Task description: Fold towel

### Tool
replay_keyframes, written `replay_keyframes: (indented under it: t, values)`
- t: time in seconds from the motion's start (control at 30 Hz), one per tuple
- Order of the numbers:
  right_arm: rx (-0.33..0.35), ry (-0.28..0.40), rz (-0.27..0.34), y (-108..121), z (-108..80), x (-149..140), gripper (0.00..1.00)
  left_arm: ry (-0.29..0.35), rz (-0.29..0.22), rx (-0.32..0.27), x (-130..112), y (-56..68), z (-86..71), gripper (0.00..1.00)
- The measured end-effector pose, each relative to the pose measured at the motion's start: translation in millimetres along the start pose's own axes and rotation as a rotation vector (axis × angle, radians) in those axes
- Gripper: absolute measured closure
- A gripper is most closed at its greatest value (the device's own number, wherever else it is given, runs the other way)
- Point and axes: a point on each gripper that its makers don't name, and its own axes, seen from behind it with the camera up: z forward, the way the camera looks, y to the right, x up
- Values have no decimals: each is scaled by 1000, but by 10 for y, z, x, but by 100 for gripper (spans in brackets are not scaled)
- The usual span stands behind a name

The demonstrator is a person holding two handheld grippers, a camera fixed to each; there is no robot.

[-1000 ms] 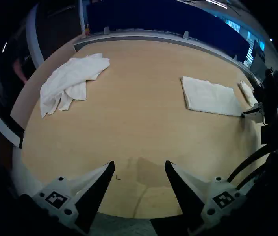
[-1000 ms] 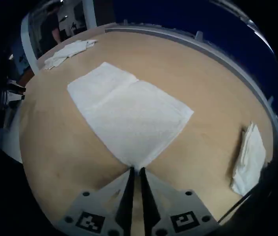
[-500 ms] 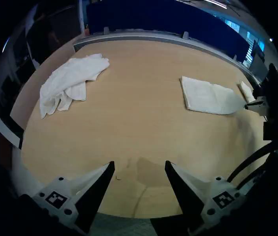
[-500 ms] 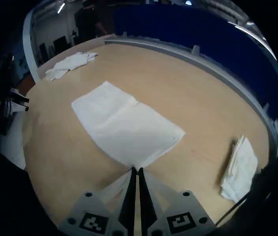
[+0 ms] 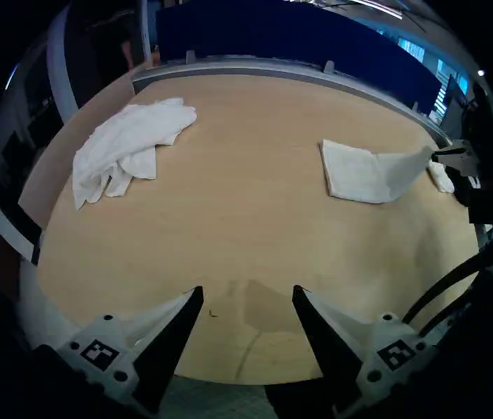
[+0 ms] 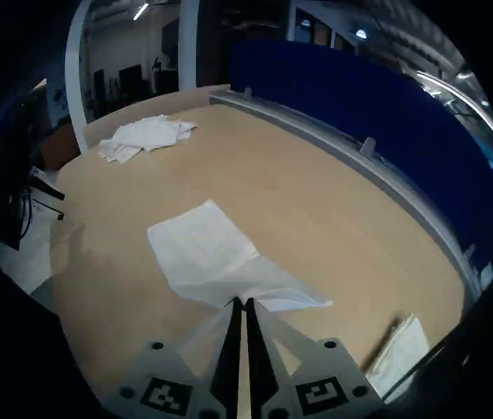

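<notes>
The right claw (image 6: pixel 242 302) is clenched on one corner of the towel (image 6: pixel 208 258), its two fingers pressed together with the cloth pinched between the tips. That corner is held up off the surface (image 6: pixel 302 195), and the fabric slopes down from it in a loose tent. The far half of the towel lies flat on the wood (one crease runs across it, near the middle).

In the left gripper view the same towel (image 5: pixel 365 174) sits on the right part of the surface, its right corner drawn up to a point where the right claw (image 5: pixel 449 150) meets it. The hand behind that claw is dark, and I cannot make it out.

The left claw (image 5: pixel 246 290) is released, fingers well apart and grasping nothing. It hovers over the near edge of the surface, well apart from the towel.

A crumpled cloth (image 5: pixel 124 143) lies heaped at the far left. How many pieces are in it is hard to tell.

A folded stack (image 6: pixel 400 353) of white cloth lies near the right edge. It is cut off at the rim of the right gripper view and partly hidden behind the right claw in the left gripper view.

A blue partition (image 6: pixel 358 91) runs along the far side of the surface.
</notes>
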Motion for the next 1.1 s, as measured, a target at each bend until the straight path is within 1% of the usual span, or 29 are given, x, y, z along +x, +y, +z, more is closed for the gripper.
replay_keyframes:
  t: [0.3,0.47,0.57,0.77,0.87,0.97,1.07,1.1]
  values:
    - [9,-4,-23,-57,97,154,95,11,-13,-4,-11,-71,-60,5]
    - [32,10,-54,-171,202,365,95,16,-22,-1,-27,-127,-118,5]
    - [55,19,-82,-287,320,527,95,23,-28,2,-28,-165,-149,5]
    - [133,22,-143,-664,644,778,95,37,-44,20,-32,-274,-234,5]
    - [182,6,-161,-891,876,791,95,44,-61,29,-44,-331,-287,5]
    - [238,-21,-155,-1138,1147,725,95,48,-86,36,-72,-376,-324,5]
    - [282,-63,-129,-1355,1405,584,95,47,-109,41,-109,-409,-344,5]
    - [288,-77,-123,-1396,1461,531,95,47,-113,42,-117,-417,-351,5]
